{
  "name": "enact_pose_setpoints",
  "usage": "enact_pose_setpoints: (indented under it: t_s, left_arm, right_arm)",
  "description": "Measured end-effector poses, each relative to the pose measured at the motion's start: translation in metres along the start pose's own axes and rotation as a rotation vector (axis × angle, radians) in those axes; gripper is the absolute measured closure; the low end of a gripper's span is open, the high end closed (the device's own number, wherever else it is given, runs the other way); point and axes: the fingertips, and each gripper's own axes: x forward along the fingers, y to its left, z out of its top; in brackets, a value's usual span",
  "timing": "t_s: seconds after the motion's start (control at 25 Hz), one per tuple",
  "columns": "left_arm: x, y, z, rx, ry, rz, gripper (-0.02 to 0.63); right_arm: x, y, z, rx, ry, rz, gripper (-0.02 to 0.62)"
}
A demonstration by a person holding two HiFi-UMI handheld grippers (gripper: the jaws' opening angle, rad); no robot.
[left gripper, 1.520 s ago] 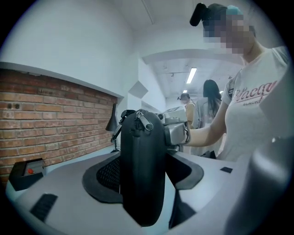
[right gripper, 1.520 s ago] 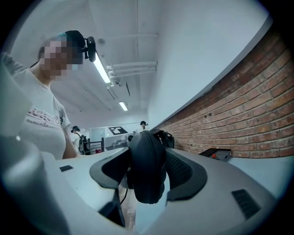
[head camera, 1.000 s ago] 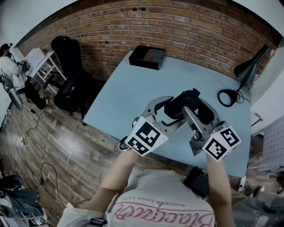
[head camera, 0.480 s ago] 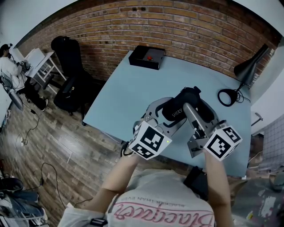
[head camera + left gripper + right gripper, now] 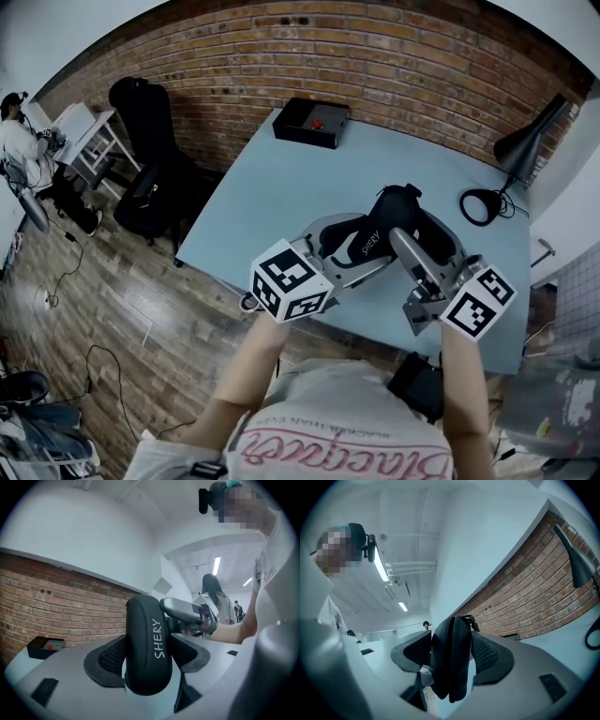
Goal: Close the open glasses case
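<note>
Over the near half of the pale blue desk [image 5: 262, 187], I have the black oval glasses case [image 5: 394, 211] caught between both pairs of tongs. My left tongs [image 5: 352, 251] are clamped across its broad body, one ribbed pad pressed to each flank (white lettering, SHERY, runs along the shell facing that camera). My right tongs [image 5: 424, 236] hold the same case from the other side, their pads tight against both shells. In the right gripper view the two shells lie together along the zip seam, with the zip pull [image 5: 472, 618] at the far end. The case sits tilted between my two hands, its far end pointing away from me; whether its underside touches the desk I cannot tell. Well apart from it, at the desk's far edge, lies a flat black box with a red button [image 5: 310, 122]. A black desk lamp [image 5: 525, 141] stands at the far right corner, against the red brick wall [image 5: 375, 56].
</note>
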Motion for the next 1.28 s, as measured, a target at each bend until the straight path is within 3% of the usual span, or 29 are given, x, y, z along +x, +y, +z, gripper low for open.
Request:
enact_pose_setpoints:
  t_s: [0.2, 0.48, 0.72, 0.76, 0.84, 0.88, 1.16, 1.28]
  left_arm:
    - [-0.013, -0.004, 0.010, -0.154, -0.098, -0.136, 0.301]
    - [-0.033, -0.011, 0.040, -0.341, -0.276, -0.335, 0.301]
    - [-0.030, -0.028, 0.043, -0.354, -0.281, -0.415, 0.301]
    - [-0.030, -0.030, 0.043, -0.354, -0.280, -0.423, 0.299]
    - [-0.027, -0.031, 0.044, -0.349, -0.280, -0.423, 0.299]
    - [-0.026, -0.031, 0.043, -0.341, -0.277, -0.416, 0.299]
    - [-0.029, -0.009, 0.037, -0.282, -0.268, -0.232, 0.299]
    - [-0.035, 0.009, 0.037, -0.246, -0.260, -0.105, 0.299]
  right_arm:
    - [-0.009, 0.008, 0.000, -0.016, 0.021, 0.087, 0.339]
    - [-0.011, 0.007, -0.012, -0.025, 0.065, 0.093, 0.341]
    - [-0.004, 0.017, -0.032, -0.109, 0.126, 0.086, 0.343]
    - [-0.003, 0.016, -0.032, -0.127, 0.126, 0.067, 0.367]
    - [-0.002, 0.010, -0.030, -0.150, 0.115, 0.008, 0.507]
    - [-0.002, 0.006, -0.030, -0.155, 0.112, -0.019, 0.521]
    - [-0.015, -0.022, -0.026, -0.149, 0.082, -0.202, 0.535]
    - [-0.025, -0.031, -0.021, -0.137, 0.062, -0.252, 0.535]
